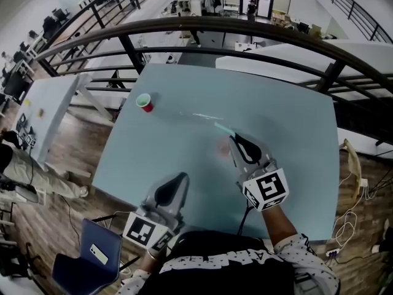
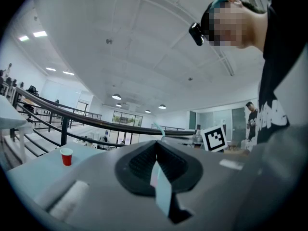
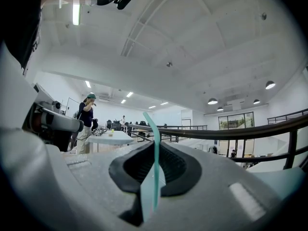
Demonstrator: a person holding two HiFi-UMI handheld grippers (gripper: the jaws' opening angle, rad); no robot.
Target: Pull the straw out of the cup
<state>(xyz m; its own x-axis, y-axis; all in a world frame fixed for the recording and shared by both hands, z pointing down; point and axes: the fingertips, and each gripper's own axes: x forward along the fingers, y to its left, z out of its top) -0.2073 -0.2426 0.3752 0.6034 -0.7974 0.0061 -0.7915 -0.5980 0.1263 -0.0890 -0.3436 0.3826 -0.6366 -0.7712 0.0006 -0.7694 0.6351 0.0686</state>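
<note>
On the pale blue table (image 1: 295, 134) stands one small red cup (image 1: 145, 102). It is round and open at the top, and it stands upright near the far left corner. There is one straw (image 1: 222, 128). It is thin, long and blue-green. It is not in the cup. It is well off to the right of the cup, above the table.

The right gripper (image 1: 236, 139) has the straw. Its jaws are pressed together on it, and the straw sticks out past the tips, pointing back toward the cup. The left gripper (image 1: 182, 176) is nearer the person, also well away from the cup. Its jaws are pressed together too, with nothing between them.

Each gripper has a cube with black and white squares on it, so there are two cubes (image 1: 266, 189). A dark, curved metal railing (image 1: 245, 26) runs behind the table.
</note>
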